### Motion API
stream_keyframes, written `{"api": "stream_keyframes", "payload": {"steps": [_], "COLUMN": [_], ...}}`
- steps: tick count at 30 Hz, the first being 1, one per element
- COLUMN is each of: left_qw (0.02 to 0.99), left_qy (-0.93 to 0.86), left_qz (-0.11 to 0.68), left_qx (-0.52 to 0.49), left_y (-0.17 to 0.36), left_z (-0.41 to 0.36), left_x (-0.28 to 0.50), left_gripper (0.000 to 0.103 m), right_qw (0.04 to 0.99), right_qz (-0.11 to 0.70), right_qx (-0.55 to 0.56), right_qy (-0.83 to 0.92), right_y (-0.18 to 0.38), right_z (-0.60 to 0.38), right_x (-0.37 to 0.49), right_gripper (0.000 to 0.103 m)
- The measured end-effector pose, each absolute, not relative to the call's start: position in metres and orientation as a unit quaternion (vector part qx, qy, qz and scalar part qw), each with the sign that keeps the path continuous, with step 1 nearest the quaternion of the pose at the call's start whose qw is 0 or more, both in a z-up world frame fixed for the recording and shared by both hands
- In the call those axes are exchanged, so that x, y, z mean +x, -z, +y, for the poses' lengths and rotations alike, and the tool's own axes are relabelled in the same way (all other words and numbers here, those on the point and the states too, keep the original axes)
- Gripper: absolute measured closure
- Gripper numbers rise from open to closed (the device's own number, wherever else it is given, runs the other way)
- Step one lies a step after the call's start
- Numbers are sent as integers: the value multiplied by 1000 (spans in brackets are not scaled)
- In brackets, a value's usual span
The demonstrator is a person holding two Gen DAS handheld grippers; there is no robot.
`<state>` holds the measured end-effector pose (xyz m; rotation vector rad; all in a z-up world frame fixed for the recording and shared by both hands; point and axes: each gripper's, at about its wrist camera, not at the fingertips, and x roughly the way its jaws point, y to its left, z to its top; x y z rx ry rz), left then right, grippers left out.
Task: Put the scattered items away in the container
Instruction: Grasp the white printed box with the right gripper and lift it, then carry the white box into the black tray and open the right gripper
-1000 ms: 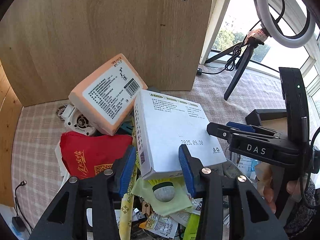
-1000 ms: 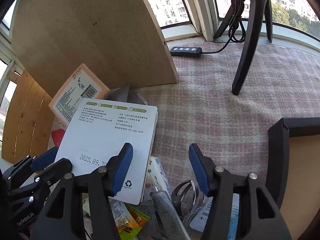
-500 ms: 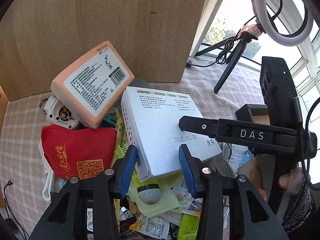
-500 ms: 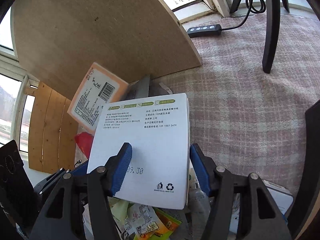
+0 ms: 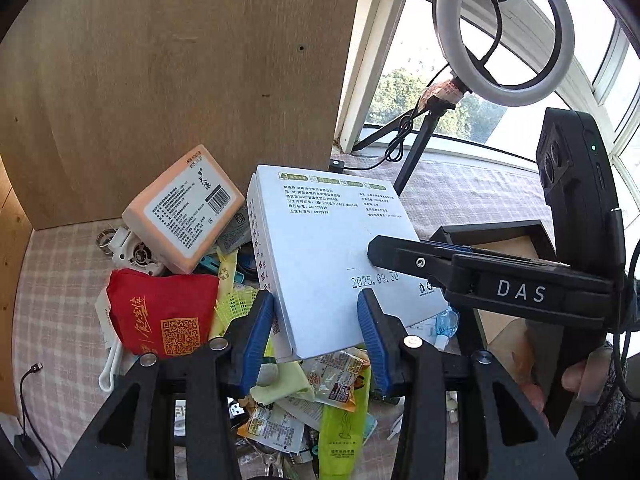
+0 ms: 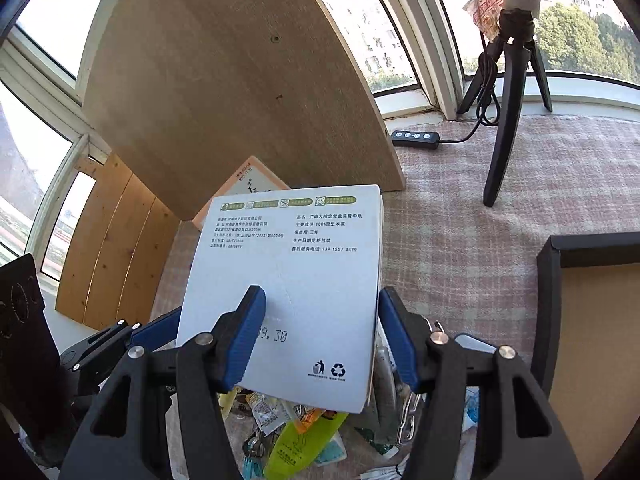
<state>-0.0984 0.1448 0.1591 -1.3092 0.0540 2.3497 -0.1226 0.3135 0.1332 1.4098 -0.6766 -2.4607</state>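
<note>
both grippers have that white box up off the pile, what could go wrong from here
1. The white box is tilted and held only at its near end by the left gripper and right gripper; uneven motion might twist it loose.
2. If it slips, it would likely drop onto the snack packets below, not into the black container.

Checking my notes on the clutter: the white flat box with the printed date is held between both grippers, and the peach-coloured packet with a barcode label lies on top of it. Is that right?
Not quite. The peach-coloured packet does not lie on the white flat box; it sits behind and beside it, propped on the pile, as the left wrist view shows. The box is indeed between the left gripper and right gripper.
</note>
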Motion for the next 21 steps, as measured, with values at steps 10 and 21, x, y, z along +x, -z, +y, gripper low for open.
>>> {"api": "stream_keyframes", "payload": {"steps": [10,21], "left_qw": [339,477], "left_qy": [-824,-737], "left_qz": [48,97], "left_qx": [-451,-468], "left_y": [-182,-164], "left_z": [239,406], "left_x": [-25,42], "left_gripper": [62,64], "right_qw": [40,-133], "right_qz": [-222,-211], "right_qx": [455,455], "right_qy": [861,855], "right_y": [-169,-177], "right_z": [408,555], "right_x": [-12,94], "right_gripper": [45,45]}}
